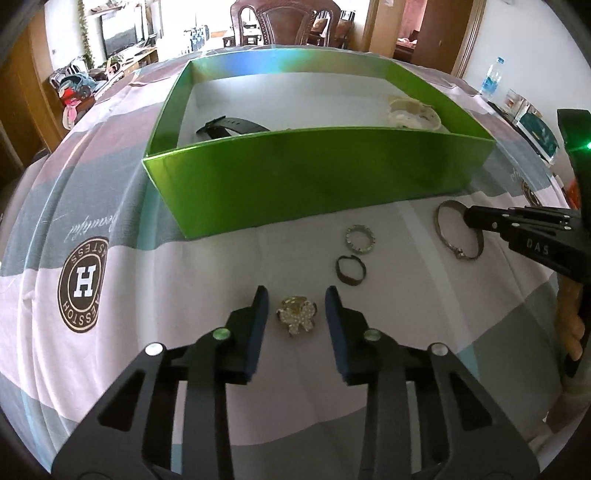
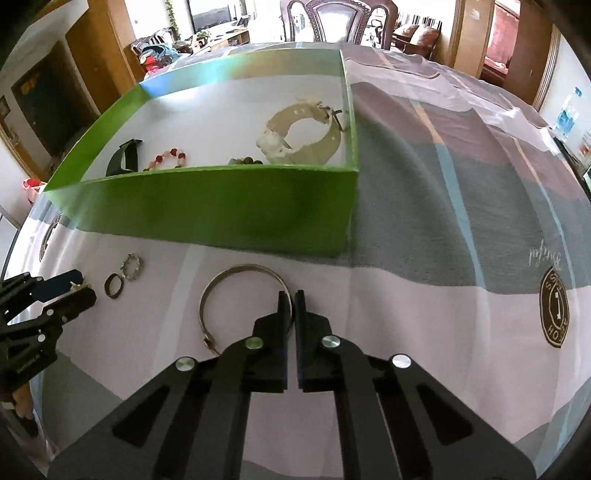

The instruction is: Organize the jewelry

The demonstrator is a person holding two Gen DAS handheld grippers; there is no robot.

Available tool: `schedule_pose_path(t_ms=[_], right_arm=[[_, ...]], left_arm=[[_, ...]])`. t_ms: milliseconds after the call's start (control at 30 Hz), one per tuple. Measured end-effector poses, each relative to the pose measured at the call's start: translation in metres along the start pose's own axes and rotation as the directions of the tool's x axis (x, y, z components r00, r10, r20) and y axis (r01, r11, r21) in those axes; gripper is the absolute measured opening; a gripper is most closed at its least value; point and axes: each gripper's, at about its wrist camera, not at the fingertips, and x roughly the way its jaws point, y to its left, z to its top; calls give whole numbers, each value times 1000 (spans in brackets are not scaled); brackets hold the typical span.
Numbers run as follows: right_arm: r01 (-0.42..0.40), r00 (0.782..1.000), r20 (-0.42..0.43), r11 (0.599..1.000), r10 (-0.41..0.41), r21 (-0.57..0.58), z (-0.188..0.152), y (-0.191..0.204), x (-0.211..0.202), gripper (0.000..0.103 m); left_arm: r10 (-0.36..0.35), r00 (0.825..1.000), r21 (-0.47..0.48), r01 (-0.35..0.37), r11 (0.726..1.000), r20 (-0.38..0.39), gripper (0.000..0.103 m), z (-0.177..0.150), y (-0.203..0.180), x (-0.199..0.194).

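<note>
A green box stands on the striped cloth, holding a black watch, a cream watch and a red bead bracelet. My left gripper is open around a sparkly bow brooch on the cloth. My right gripper is shut on the rim of a silver bangle. A crystal ring and a dark ring lie between them.
A round brown logo is printed on the cloth at the left, another at the right. A wooden chair stands behind the table. A water bottle stands at the far right.
</note>
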Motion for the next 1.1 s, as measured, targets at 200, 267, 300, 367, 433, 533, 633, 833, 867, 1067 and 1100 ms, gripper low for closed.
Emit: schedule_pose_path(t_ms=[200, 267, 300, 367, 433, 533, 633, 833, 867, 1067, 1100], right_arm=[[6, 1000, -27, 999, -7, -44, -7, 7, -4, 4], [-41, 998, -59, 998, 38, -48, -11, 10, -7, 4], [-60, 996, -72, 997, 57, -50, -13, 11, -8, 4], [-96, 991, -96, 994, 90, -59, -16, 14, -10, 4], [-85, 994, -77, 992, 78, -89, -17, 18, -14, 4], [-72, 997, -45, 993, 68, -91, -15, 19, -15, 12], [-76, 996, -43, 995, 73, -70, -12, 17, -10, 13], [-53, 998, -24, 996, 51, -77, -11, 20, -5, 13], [-53, 998, -22, 996, 51, -76, -11, 19, -4, 13], [-41, 999, -3, 997, 41, -71, -13, 19, -4, 6], [-37, 999, 2, 997, 37, -64, -13, 18, -4, 5]], left_arm=[[-3, 1000, 3, 3, 1000, 4, 25, 5, -4, 3], [6, 1000, 7, -6, 1000, 5, 25, 7, -6, 6], [13, 1000, 12, -13, 1000, 6, 25, 8, -7, 6], [21, 1000, 22, -22, 1000, 7, 28, 8, -9, 7], [19, 1000, 30, -20, 999, 7, 31, 7, -12, 6], [20, 1000, 31, -21, 999, 9, 38, 5, -14, 3], [24, 1000, 26, -25, 999, 17, 40, 3, -14, -1], [22, 999, 18, -22, 1000, 23, 41, -2, -13, -5], [21, 1000, 19, -21, 1000, 23, 41, -3, -14, -6], [20, 1000, 18, -21, 1000, 20, 21, -3, -14, -4], [20, 1000, 16, -20, 1000, 23, 21, -3, -13, -4]])
